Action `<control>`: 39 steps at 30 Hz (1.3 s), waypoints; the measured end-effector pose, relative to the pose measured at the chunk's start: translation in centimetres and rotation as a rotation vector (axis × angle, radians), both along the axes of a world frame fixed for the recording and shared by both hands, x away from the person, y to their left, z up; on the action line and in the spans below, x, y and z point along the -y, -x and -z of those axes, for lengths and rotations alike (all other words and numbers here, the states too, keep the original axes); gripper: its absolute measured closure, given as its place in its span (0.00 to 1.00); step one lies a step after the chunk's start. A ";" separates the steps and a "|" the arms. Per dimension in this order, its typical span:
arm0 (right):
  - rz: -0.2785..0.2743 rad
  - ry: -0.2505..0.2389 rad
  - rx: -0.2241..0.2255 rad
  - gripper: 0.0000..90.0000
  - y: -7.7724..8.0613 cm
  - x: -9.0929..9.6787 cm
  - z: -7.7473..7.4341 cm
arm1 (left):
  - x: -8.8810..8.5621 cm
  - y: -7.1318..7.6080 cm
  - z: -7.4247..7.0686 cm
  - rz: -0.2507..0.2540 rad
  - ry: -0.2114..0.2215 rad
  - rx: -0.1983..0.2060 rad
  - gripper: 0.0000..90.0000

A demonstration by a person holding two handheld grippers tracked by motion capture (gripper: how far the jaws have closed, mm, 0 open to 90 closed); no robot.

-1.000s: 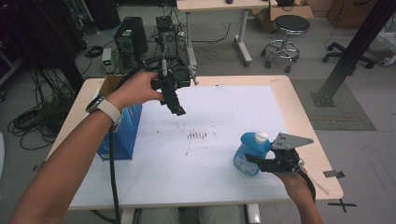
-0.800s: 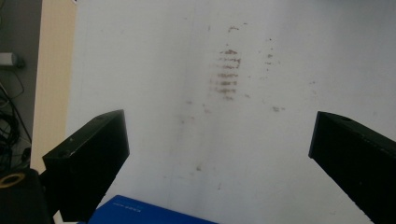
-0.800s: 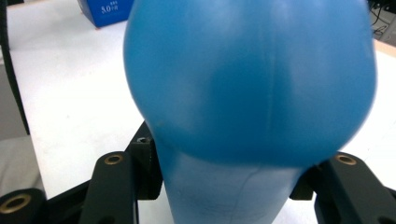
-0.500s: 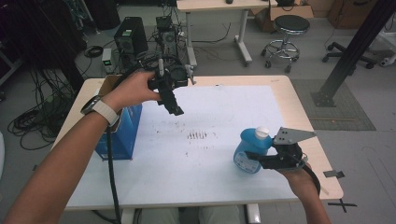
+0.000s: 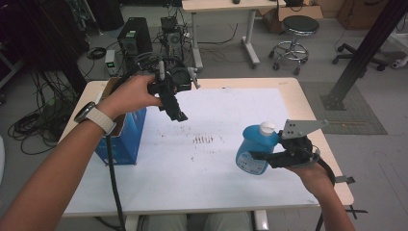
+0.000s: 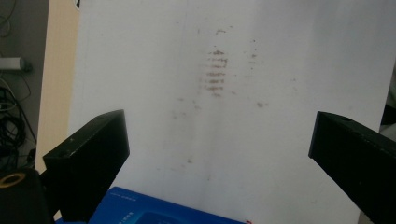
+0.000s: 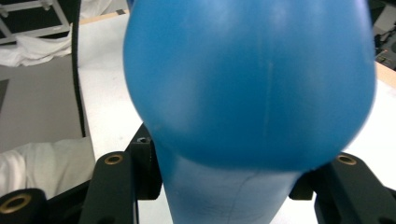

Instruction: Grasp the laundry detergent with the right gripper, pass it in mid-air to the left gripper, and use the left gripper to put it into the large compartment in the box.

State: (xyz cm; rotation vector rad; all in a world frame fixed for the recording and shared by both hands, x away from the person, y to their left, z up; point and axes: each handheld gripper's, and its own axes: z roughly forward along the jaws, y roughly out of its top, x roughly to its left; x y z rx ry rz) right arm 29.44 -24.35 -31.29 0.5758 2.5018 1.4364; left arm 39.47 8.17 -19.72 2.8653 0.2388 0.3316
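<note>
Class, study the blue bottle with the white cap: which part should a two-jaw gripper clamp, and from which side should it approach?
Grip the blue bottle at its narrower waist below the bulge, coming in level from the side, as the right gripper does: the bulge above probably stops slipping, and the white cap stays free.

A light wooden table (image 5: 308, 103) is carrying a white sheet (image 5: 226, 159) that is covering most of its top, leaving bare wood along the right edge. A patch of brown smudges (image 5: 204, 140) is showing near the sheet's middle. A blue box (image 5: 126, 139) is standing at the left edge.
</note>
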 end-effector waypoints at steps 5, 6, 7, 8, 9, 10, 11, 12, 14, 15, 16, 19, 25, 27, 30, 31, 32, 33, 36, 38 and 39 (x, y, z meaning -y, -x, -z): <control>-0.056 0.014 -0.002 0.49 -0.6 -0.6 -1.3 | 0.4 1.1 -1.0 0.019 -0.004 0.004 0.06; -0.065 0.012 -0.005 0.49 -0.7 -0.7 -1.5 | 0.4 1.3 -1.1 0.021 -0.004 0.003 0.06; -0.075 0.010 -0.006 0.49 -0.9 -0.8 -1.7 | 0.4 1.4 -1.1 0.024 -0.004 0.000 0.06; -0.083 0.011 -0.008 0.49 -1.0 -0.9 -1.8 | 0.5 1.5 -1.2 0.024 -0.006 -0.001 0.06; -0.092 0.013 -0.008 0.49 -1.1 -1.0 -2.0 | 0.5 1.6 -1.3 0.026 -0.008 -0.002 0.06; -0.092 0.013 -0.008 0.49 -1.1 -1.0 -2.0 | 0.5 1.6 -1.3 0.026 -0.008 -0.002 0.06; -0.103 0.015 -0.006 0.49 -1.3 -1.2 -2.2 | 0.5 1.7 -1.4 0.029 -0.011 -0.002 0.06; -0.115 0.017 -0.006 0.49 -1.4 -1.3 -2.4 | 0.5 1.9 -1.5 0.028 -0.011 -0.002 0.06; -0.140 0.019 -0.010 0.49 -1.8 -1.6 -2.7 | 0.4 2.1 -1.7 0.029 -0.005 0.000 0.06; -0.147 0.020 -0.009 0.49 -1.9 -1.7 -2.8 | 0.4 2.2 -1.8 0.032 -0.003 -0.001 0.06; -0.176 0.023 -0.009 0.49 -2.2 -2.1 -3.1 | 0.2 2.5 -2.0 0.032 -0.002 -0.001 0.06; -0.215 0.026 -0.011 0.49 -2.7 -2.7 -3.4 | 0.1 2.8 -2.3 0.033 -0.002 0.001 0.06; -0.284 0.048 -0.008 0.49 -3.5 -4.3 -3.7 | -0.2 3.5 -2.8 0.032 0.003 -0.002 0.06; -0.305 0.053 -0.004 0.49 -3.8 -4.8 -3.8 | -0.3 3.7 -2.8 0.030 0.001 -0.004 0.06; -0.316 0.055 -0.003 0.49 -4.0 -5.2 -3.9 | -0.4 3.9 -2.8 0.027 0.001 -0.013 0.06; -0.323 0.057 -0.001 0.49 -4.1 -5.4 -3.9 | -0.5 4.0 -2.9 0.025 0.002 -0.016 0.06; -0.337 0.063 0.004 0.49 -4.2 -5.9 -4.1 | -0.6 4.2 -3.0 0.029 0.005 -0.018 0.06; -0.337 0.063 0.004 0.49 -4.2 -5.9 -4.1 | -0.6 4.2 -3.0 0.029 0.005 -0.018 0.06; -0.361 0.070 0.010 0.49 -4.6 -6.6 -4.2 | -0.8 4.4 -3.1 0.026 0.005 -0.029 0.06; -0.366 0.073 0.013 0.49 -4.7 -6.8 -4.3 | -0.8 4.4 -3.2 0.030 0.002 -0.033 0.06; -0.375 0.077 0.017 0.49 -4.9 -7.2 -4.3 | -0.8 4.5 -3.2 0.031 0.001 -0.035 0.06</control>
